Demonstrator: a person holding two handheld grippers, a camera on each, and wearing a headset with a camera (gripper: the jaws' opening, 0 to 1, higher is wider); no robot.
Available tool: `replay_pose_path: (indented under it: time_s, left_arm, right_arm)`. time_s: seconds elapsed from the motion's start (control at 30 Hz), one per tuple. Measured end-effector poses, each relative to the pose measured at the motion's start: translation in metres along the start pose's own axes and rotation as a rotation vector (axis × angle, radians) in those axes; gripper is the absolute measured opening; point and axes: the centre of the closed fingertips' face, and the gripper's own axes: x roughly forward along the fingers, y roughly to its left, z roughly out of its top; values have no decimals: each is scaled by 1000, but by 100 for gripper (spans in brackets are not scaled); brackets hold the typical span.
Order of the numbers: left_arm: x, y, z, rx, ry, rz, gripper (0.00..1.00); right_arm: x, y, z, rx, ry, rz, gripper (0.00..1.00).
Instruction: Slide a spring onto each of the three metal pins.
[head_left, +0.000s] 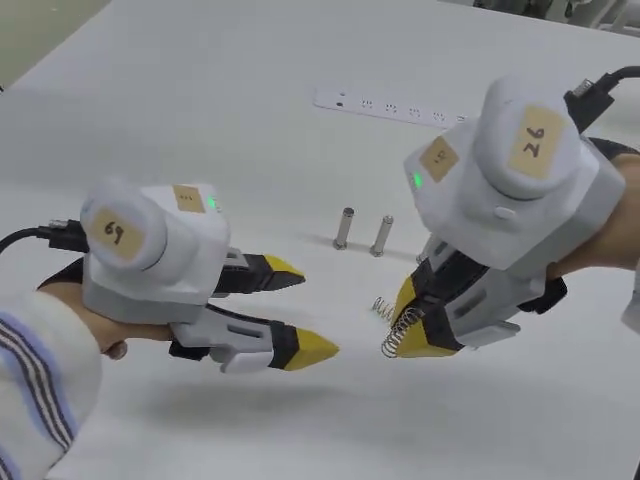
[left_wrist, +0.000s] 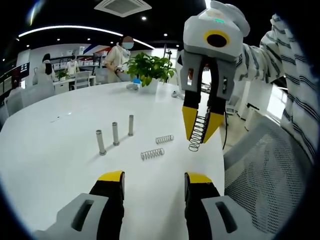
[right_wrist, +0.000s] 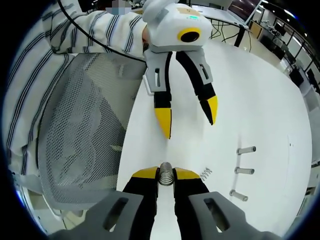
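Two bare metal pins (head_left: 344, 228) (head_left: 381, 236) stand upright mid-table; all three pins (left_wrist: 115, 133) stand in a row in the left gripper view. My right gripper (head_left: 412, 326) is shut on a spring (head_left: 399, 334), held just above the table near the pins. The same spring (right_wrist: 166, 173) sits pinched between its yellow tips. A loose spring (head_left: 382, 306) lies beside it, and two loose springs (left_wrist: 164, 139) (left_wrist: 152, 154) lie flat in front of the pins. My left gripper (head_left: 300, 308) hovers open and holds nothing, left of the pins.
A white power strip (head_left: 395, 108) lies at the table's far side. A grey mesh chair (right_wrist: 80, 135) stands by the table edge behind the grippers. A potted plant (left_wrist: 150, 67) sits far across the table, with people beyond it.
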Motion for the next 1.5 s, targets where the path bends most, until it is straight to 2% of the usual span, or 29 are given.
replay_pose_path:
  time_s: [0.1,0.23,0.3,0.43,0.57,0.77,0.9,1.1,1.5]
  left_arm:
    - [-1,3,-2,-1,9,16,51]
    - [-2,7,1,-6,-6,33,60]
    - [-3,9,0,-12,-6,35,62]
    - [-4,19,-4,-16,7,84,66]
    - [-6,27,-3,-40,-9,120,66]
    - [-7,31,-4,-61,-7,136,75]
    - [-7,36,-1,-70,-30,165,80]
    - [-9,40,-3,-78,-20,174,84]
    - [-10,45,-3,-107,-27,187,94]
  right_arm:
    - [-1,-3,0,9,-3,-1,8]
    - [-1,-7,-5,17,8,0,8]
    - [-2,-9,-6,19,14,0,8]
    - [-4,-14,-7,26,15,-4,8]
    - [-7,-19,-8,20,23,-11,8]
    - [-14,-30,-6,11,30,-24,8]
    - [-18,-38,-8,-12,58,-40,8]
    - [-21,-46,-7,-31,77,-38,8]
    - [-30,-75,2,-58,92,-59,8]
